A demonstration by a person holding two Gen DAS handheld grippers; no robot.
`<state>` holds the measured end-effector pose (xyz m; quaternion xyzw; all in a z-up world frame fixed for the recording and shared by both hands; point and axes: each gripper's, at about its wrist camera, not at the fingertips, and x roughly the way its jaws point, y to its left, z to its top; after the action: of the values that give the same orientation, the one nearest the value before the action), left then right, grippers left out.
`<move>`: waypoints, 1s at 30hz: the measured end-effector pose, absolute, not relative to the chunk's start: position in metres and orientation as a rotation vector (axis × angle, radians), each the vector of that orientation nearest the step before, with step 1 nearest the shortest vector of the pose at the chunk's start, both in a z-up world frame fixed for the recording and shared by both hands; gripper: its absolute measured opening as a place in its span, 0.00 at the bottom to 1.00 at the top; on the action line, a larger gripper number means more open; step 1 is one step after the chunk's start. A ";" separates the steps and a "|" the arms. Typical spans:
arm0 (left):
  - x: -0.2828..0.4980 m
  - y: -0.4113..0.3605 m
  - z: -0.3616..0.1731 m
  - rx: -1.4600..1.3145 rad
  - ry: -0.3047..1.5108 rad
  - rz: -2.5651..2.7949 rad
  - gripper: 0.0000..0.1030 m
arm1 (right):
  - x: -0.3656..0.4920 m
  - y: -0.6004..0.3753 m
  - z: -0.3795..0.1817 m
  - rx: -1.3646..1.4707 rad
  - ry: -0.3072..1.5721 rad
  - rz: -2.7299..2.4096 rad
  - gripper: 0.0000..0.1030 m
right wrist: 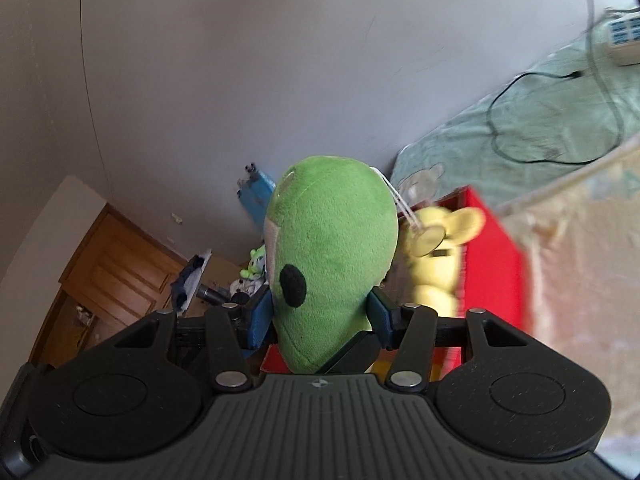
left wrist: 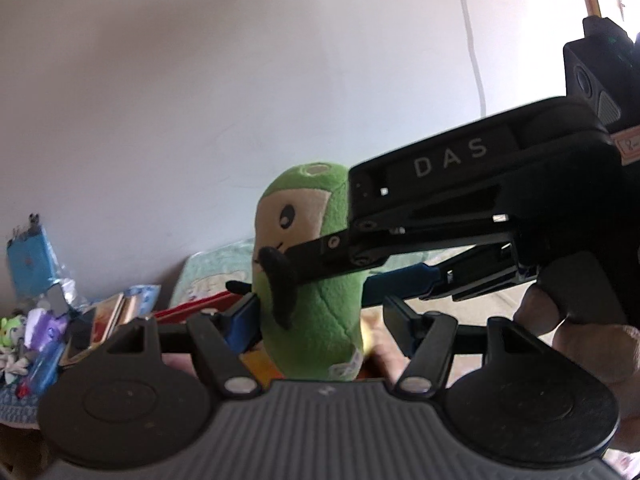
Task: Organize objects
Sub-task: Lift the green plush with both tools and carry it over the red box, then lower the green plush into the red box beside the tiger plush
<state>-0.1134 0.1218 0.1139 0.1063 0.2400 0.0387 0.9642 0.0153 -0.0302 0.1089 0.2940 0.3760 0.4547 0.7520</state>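
You are seeing one green plush toy (right wrist: 332, 260) between your tongs, one yellow plush (right wrist: 438, 256) lying beyond them.

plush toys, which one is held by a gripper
The green plush toy, pinched in the right gripper. The yellow plush toy lies free in the red box behind.

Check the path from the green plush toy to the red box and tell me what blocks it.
Nothing visible blocks it. The green plush toy is clamped in the right gripper, with the open red box just beyond and to the right. A yellow plush toy already fills part of the box, so room inside may be tight.
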 end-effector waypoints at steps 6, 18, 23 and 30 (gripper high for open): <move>-0.114 0.167 0.095 0.175 0.553 0.084 0.64 | 0.018 0.021 0.094 0.560 0.878 0.989 0.53; -0.108 0.201 0.060 0.117 0.677 -0.006 0.64 | 0.014 0.055 0.078 0.392 0.994 0.931 0.54; -0.106 0.202 0.056 0.124 0.677 -0.031 0.65 | 0.013 0.056 0.074 0.413 0.994 0.911 0.55; -0.110 0.204 0.061 0.115 0.661 -0.065 0.82 | 0.000 0.050 0.075 0.462 0.928 0.850 0.59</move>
<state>-0.1100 0.2038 0.0613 0.0563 0.3242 -0.0320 0.9438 0.0002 0.0505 0.0752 0.2139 0.4301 0.3941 0.7836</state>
